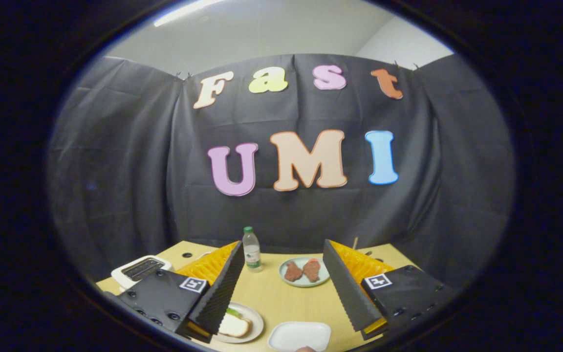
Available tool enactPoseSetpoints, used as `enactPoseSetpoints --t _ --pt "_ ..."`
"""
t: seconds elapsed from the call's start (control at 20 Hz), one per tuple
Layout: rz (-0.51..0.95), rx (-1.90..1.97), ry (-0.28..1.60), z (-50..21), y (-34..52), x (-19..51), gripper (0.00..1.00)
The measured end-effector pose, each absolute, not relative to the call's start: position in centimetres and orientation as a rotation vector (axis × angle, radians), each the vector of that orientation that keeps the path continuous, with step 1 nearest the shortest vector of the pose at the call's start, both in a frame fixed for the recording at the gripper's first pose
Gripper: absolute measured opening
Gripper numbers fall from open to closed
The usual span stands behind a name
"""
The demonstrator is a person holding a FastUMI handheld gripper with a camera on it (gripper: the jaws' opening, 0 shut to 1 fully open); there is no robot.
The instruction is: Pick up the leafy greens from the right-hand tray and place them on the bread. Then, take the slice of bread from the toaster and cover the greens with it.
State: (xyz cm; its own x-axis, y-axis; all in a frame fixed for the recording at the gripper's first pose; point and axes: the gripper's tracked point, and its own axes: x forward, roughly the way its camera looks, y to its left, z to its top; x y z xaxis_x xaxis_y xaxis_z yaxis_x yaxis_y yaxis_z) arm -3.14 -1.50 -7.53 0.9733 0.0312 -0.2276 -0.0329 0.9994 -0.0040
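Pale wooden table (pixel 281 298) lay below; hand-held gripper (pixel 281 286) gaped wide, empty; soft toaster (pixel 140 269) bread probably wanted edge-pinching.

Bread (pixel 235 324) w/ greens (pixel 233 311) on round plate (pixel 257 326) (toaster (pixel 140 269) behind); tray (pixel 300 335) alongside.

The surface (pixel 281 298) looks like pale wood laminate, smooth and matt, and the wall behind it is matt cloth hanging in soft folds. The tongs (pixel 281 288), spread wide with nothing between them, have ribbed, matt pads (pixel 223 288). The bottle (pixel 251 249) is clear glossy plastic, the toaster (pixel 137 270) smooth plastic, the round plate (pixel 254 325) and square tray (pixel 298 336) smooth with a slight sheen.
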Motion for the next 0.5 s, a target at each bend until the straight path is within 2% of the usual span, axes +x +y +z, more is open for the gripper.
enactPoseSetpoints --t 0.2,0.5 --pt "-0.028 -0.022 0.152 -5.5 -2.1 -2.6 1.0" --pt "-0.012 0.002 0.168 -5.6 -1.8 -1.7 1.0"
